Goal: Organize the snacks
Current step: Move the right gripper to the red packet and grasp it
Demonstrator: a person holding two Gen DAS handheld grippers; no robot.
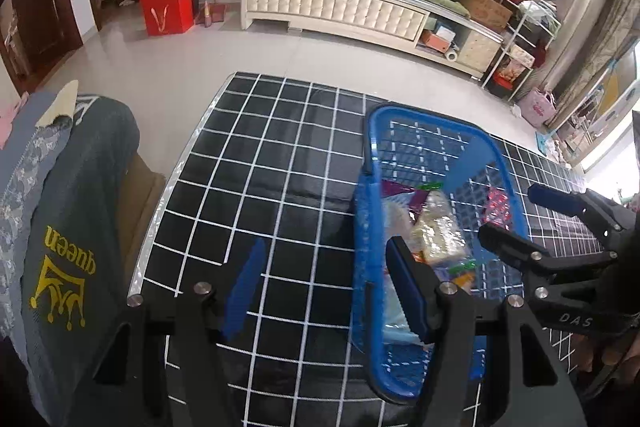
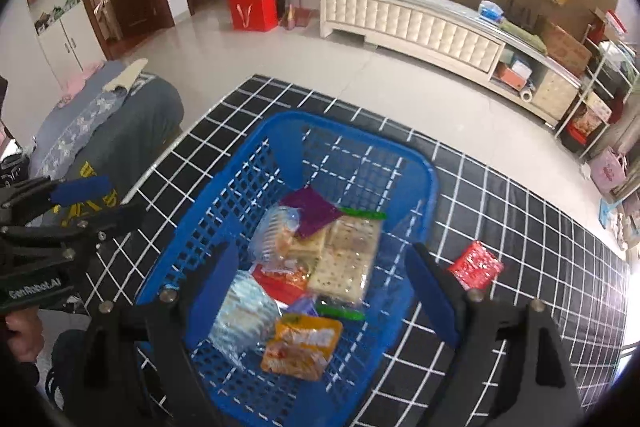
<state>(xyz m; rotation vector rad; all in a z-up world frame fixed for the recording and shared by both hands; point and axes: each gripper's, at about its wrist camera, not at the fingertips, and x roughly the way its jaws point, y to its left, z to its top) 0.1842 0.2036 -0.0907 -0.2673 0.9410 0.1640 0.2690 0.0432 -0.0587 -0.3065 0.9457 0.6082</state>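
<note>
basket (image 2: 208,203): blue perforated plastic
snack packets (image 2: 348,255): glossy clear film
table (image 1: 280,163): glossy black checked surface
floor (image 1: 200,55): shiny tile

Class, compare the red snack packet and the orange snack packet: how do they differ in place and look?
The red snack packet lies on the black checked table, outside the blue basket; the orange snack packet lies inside it among other snacks. The red one is shiny red; the orange one shows white lettering and looks larger in this view. Both lie flat, and neither is held.

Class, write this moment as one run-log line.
basket: snacks inside | red packet: on table, outside basket | left claw: open, empty | right claw: open, above basket
</note>
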